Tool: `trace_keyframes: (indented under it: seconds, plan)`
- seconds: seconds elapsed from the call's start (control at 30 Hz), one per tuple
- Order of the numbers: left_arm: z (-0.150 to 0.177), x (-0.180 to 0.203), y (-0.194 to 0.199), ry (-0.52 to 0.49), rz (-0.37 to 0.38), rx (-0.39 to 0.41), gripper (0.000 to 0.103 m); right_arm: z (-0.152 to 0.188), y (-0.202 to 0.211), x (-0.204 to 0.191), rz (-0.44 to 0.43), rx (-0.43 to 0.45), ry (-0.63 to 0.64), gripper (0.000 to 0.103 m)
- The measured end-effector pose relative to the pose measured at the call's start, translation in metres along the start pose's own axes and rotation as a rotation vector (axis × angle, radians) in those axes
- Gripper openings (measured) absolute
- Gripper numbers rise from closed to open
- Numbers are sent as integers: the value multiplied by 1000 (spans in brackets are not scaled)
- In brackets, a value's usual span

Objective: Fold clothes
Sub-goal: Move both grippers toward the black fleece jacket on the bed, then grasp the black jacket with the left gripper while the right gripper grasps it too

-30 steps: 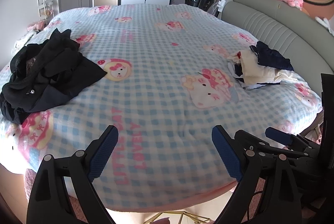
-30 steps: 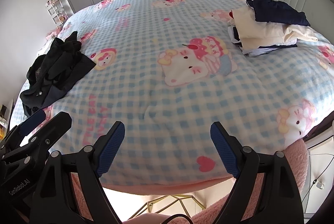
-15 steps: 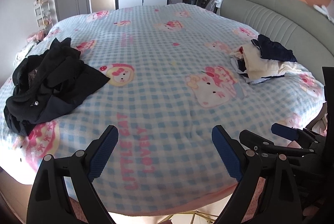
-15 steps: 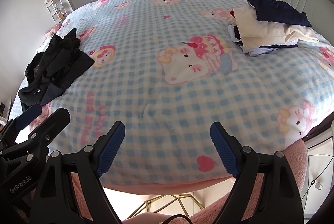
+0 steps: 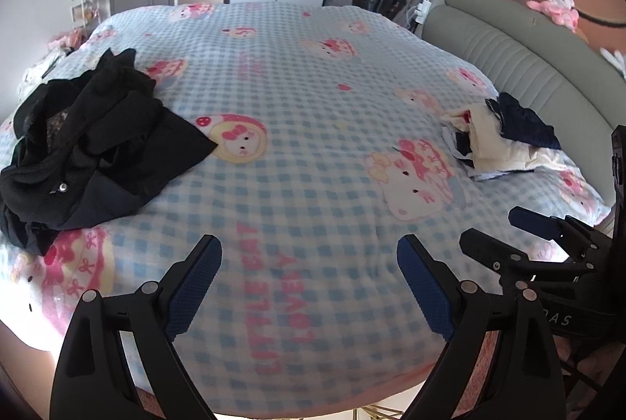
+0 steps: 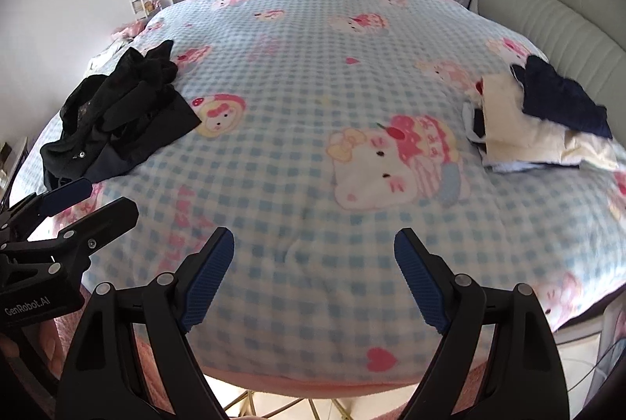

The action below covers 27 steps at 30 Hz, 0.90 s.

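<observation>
A crumpled heap of black clothes lies on the left side of the bed. On the right side, near the headboard, rests a folded stack of cream and navy clothes. My left gripper hangs open over the bed's near edge, nothing between its blue pads. My right gripper is open too, also above the near edge and empty. Each gripper shows at the side of the other's view.
The round bed wears a blue checked blanket with cartoon cats. A grey padded headboard curves along the right. Wardrobes, a door and a small shelf stand behind the bed. A gold frame and floor show below the near edge.
Both grippers have lifted and tipped up a little, so the bed sits lower in each view. Both stay open. The clothes have not moved.
</observation>
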<state>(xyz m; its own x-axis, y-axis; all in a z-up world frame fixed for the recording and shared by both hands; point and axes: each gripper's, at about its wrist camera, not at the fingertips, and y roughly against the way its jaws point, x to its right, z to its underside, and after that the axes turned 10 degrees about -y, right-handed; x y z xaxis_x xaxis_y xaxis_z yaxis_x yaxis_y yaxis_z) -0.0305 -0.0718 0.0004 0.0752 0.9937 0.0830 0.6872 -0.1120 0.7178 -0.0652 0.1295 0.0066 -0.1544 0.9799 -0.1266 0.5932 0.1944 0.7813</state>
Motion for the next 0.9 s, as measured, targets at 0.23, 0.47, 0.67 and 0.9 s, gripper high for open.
trace_keyframes:
  seconds: [0.23,0.47,0.67,0.9]
  plan:
    - [12,-87,9,151,-108,-4,93,-26,-22,-76,-118,-30,152,86]
    - [28,-187,14,346,-224,-8,93,-46,-58,-170,-261,-127,277,86]
    - [36,-269,14,505,-313,14,93,-56,-103,-246,-304,-209,332,86]
    - [33,-345,0,669,-387,15,93,-68,-155,-323,-337,-245,348,86]
